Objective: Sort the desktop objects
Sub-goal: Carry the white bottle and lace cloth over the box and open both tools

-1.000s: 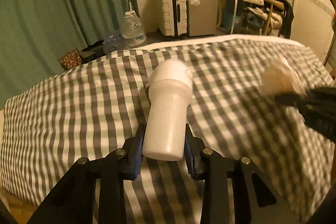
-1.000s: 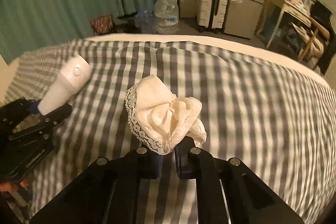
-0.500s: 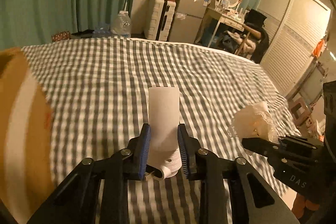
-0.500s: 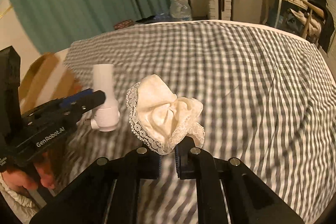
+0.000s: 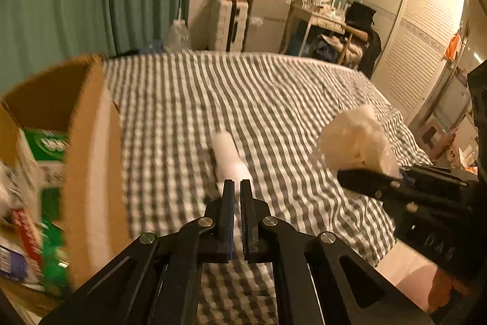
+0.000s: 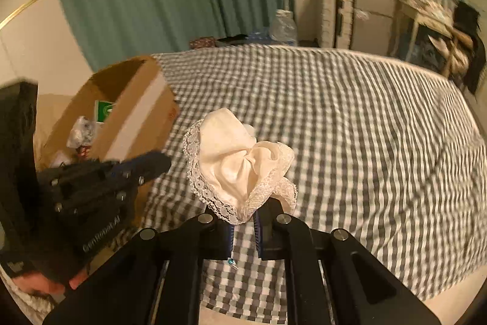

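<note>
The lace cloth [image 6: 240, 163] is held pinched in the right tongs [image 6: 245, 229]; the left tongs [image 5: 237, 215] are nearly closed, a blurred white bottle [image 5: 228, 160] seen just ahead. Delivery is judged underway, calling for travel toward the cardboard box [image 6: 134, 111] at ten o'clock.

The bed [image 5: 274, 99] fills the middle of both views, spread with a grey-and-white checked cover [image 6: 350, 118] that runs smooth right out to the far edge and drops over the near edge on the right. Out on the checks lies a white bottle [image 5: 226, 156], blurred, on its side and pointing away. At the bed's left edge stands an open cardboard box [image 6: 134, 108], its side hard up against the cover; whether it stands on the bed or on the floor beside it cannot be told. A green-and-white packet [image 5: 48, 142] and crumpled wrappers [image 6: 80, 130] show inside it.
</note>
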`<action>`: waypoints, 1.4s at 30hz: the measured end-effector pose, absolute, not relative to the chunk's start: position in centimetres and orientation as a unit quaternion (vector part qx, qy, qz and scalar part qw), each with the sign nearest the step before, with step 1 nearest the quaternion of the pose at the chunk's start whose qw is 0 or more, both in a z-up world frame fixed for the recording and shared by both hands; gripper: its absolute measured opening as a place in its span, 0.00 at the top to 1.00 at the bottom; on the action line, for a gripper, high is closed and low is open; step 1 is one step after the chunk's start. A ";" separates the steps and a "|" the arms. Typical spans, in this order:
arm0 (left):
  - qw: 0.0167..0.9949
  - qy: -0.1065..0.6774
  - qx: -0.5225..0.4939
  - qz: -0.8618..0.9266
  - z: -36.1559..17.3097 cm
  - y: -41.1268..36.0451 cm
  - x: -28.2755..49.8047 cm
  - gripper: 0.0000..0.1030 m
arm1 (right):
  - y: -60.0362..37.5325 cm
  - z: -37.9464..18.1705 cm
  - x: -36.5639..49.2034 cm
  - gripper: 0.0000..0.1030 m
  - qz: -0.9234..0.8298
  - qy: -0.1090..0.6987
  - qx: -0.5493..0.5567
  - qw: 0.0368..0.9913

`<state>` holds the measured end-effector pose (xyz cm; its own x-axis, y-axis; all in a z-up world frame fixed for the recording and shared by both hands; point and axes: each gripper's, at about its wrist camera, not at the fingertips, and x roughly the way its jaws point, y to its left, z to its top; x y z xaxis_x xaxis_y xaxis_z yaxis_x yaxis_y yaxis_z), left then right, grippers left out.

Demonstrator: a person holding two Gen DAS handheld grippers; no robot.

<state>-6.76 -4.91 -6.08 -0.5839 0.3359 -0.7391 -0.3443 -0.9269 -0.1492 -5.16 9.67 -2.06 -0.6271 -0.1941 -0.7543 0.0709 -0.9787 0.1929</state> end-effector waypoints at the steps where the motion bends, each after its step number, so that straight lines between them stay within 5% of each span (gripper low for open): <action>1: 0.189 0.004 -0.420 0.887 -6.8 -4.6 -7.1 0.90 | 10.1 -2.5 -5.2 0.91 -0.899 -0.080 0.425 0.072; 5: 0.162 -0.009 -0.429 0.888 -9.6 -3.1 -8.9 0.31 | 12.0 -5.3 -6.6 0.91 -0.906 -0.079 0.413 0.042; 6: 0.154 -0.016 -0.428 0.891 -10.2 -2.8 -9.3 0.28 | 12.3 -6.1 -7.0 0.91 -0.909 -0.074 0.409 0.033; 13: 0.125 -0.028 -0.465 0.876 -15.2 -0.6 -15.7 0.28 | 14.9 -8.5 -9.3 0.91 -0.902 -0.121 0.412 0.039; 14: 0.129 -0.030 -0.470 0.872 -15.9 -0.4 -16.1 0.32 | 15.1 -8.8 -9.6 0.91 -0.900 -0.119 0.417 0.039; 15: 0.135 -0.027 -0.478 0.867 -16.4 -0.3 -16.6 0.54 | 15.4 -9.4 -9.9 0.91 -0.898 -0.116 0.422 0.037; 21: 0.166 -0.028 -0.489 0.856 -16.6 -1.0 -17.4 0.56 | 16.2 -10.0 -10.3 0.91 -0.892 -0.133 0.431 0.042; 26: 0.187 -0.082 -0.425 0.882 -11.1 -4.1 -12.9 0.56 | 15.0 -6.6 -8.7 0.91 -0.896 -0.159 0.408 0.073; 34: 0.152 -0.083 -0.318 0.932 1.1 -13.7 -5.3 0.56 | 3.9 3.8 -6.2 0.89 -0.915 -0.091 0.351 0.180; 42: 0.034 -0.077 -0.336 0.938 1.6 -26.8 -4.5 0.55 | -9.3 3.0 -8.7 0.85 -0.890 -0.024 0.388 0.238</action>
<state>-4.48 -26.84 1.60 -0.7715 0.1162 -0.6255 -0.0126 -0.9858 -0.1675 -8.73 -9.32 2.95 -0.5856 -0.4421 -0.6794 0.4044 -0.8858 0.2278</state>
